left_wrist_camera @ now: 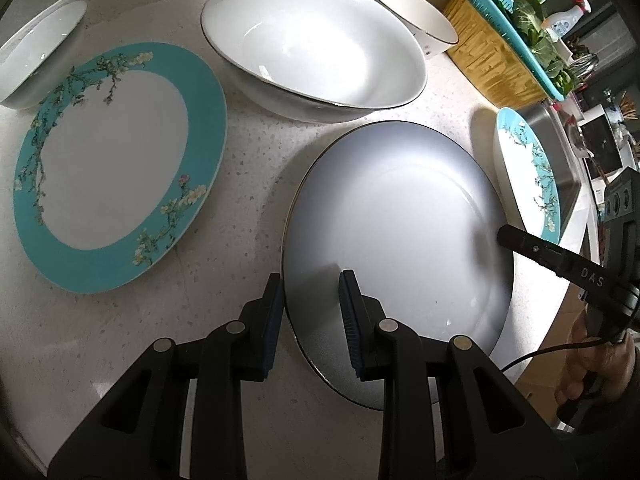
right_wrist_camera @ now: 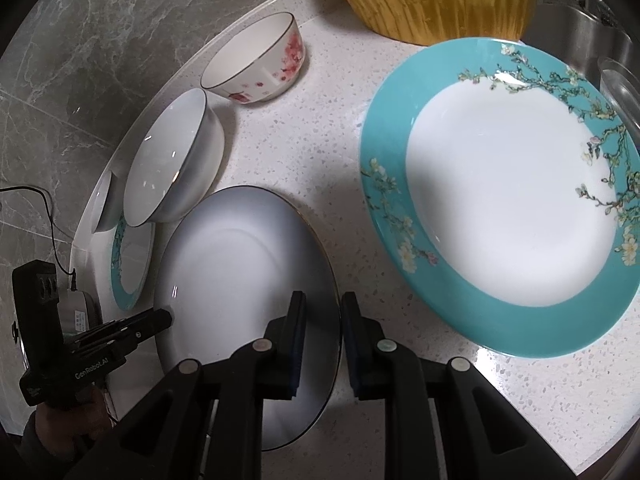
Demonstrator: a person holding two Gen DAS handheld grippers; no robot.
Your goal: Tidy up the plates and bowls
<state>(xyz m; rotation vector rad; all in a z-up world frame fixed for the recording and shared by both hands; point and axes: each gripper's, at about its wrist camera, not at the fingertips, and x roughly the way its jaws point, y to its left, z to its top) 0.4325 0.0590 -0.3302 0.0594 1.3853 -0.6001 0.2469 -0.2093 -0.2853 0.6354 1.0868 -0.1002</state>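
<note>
the round white gold-rimmed plate (left_wrist_camera: 400, 240) lies on the speckled counter (left_wrist_camera: 248, 184), both the left gripper (left_wrist_camera: 310, 316) and the right gripper (right_wrist_camera: 322, 336) apparently pinching opposite rims. only the right wrist view shows the pink-blossom bowl (right_wrist_camera: 256, 64); only the left shows the green vegetables (left_wrist_camera: 536, 36).

light: bright, overhead | glare: centre of grey plate (left_wrist_camera: 400, 232) | shadows: soft, beside plate | edges: fisheye-bent, dark corners | focus: sharp
</note>
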